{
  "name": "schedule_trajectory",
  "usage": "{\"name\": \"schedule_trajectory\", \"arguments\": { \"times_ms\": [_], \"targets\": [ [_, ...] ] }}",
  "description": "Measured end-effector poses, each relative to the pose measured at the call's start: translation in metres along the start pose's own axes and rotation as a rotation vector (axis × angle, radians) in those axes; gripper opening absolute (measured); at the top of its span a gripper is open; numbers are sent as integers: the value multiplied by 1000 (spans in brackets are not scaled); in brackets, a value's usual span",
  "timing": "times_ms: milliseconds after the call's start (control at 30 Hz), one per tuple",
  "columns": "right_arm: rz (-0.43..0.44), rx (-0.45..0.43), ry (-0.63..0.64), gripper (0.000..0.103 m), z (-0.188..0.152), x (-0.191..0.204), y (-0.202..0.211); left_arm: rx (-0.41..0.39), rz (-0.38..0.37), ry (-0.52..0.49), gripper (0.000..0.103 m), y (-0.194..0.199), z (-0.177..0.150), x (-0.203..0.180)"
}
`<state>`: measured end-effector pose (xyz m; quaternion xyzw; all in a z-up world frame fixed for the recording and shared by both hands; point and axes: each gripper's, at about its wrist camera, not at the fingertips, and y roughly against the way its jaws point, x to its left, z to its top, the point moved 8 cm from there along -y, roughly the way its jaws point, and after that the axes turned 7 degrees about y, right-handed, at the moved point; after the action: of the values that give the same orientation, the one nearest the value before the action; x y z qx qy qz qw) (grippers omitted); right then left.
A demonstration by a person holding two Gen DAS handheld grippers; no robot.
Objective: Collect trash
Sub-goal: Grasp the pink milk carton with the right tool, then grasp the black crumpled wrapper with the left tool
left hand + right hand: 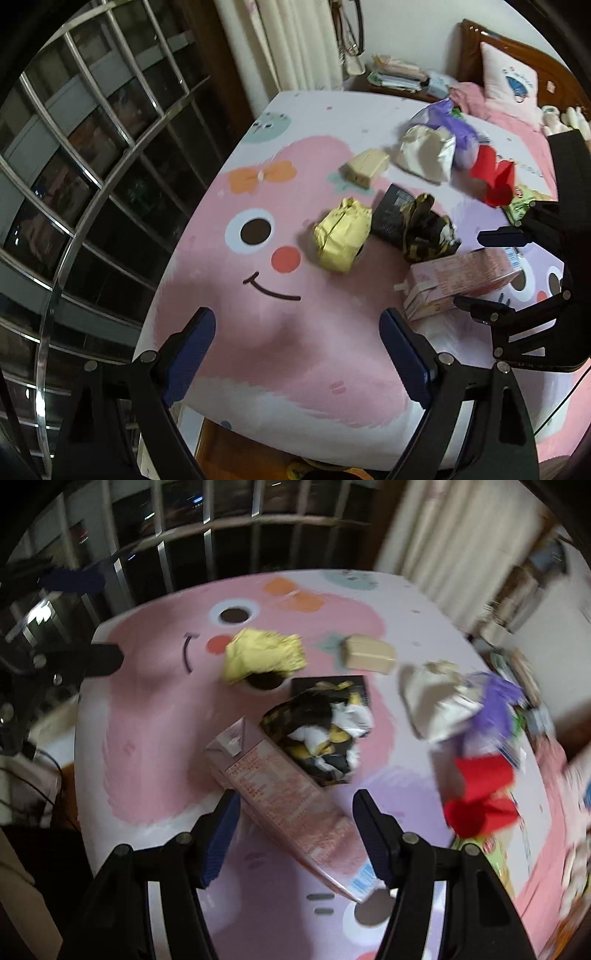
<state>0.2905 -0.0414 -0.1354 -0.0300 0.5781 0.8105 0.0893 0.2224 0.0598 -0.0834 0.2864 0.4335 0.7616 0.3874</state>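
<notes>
Between the gaping right tongs [295, 834], a pink carton [291, 805] (print blurred); left tongs [297, 354] wide, empty.

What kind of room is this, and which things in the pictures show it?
Most likely a bedroom. The trash lies on a bed with a cartoon bedsheet, a pillow leans against a wooden headboard, and curtains hang beside a barred window.

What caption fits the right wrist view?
Open right gripper straddling a pink carton amid wrappers on a cartoon bedsheet.
</notes>
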Motion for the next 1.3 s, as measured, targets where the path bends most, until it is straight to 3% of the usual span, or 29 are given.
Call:
{"name": "schedule_trajectory", "arguments": {
  "times_ms": [167,333,433,800,1033,1300],
  "targets": [
    [86,29,40,64,2,5,-10,22,19,6,89,-6,-3,-4],
    [151,25,35,45,-5,14,-5,33,20,-13,89,-10,1,-14],
    [157,28,12,42,-18,13,2,35,10,-35,89,-12,6,-22],
    [167,-89,-448,42,-65,-42,46,33,-104,-118,89,-27,42,-78],
    [141,-133,-659,42,-81,-68,46,139,-237,-143,89,-55,54,-115],
    [160,-136,-757,42,-89,-72,34,215,-202,-217,89,-93,55,-132]
  ]
}}
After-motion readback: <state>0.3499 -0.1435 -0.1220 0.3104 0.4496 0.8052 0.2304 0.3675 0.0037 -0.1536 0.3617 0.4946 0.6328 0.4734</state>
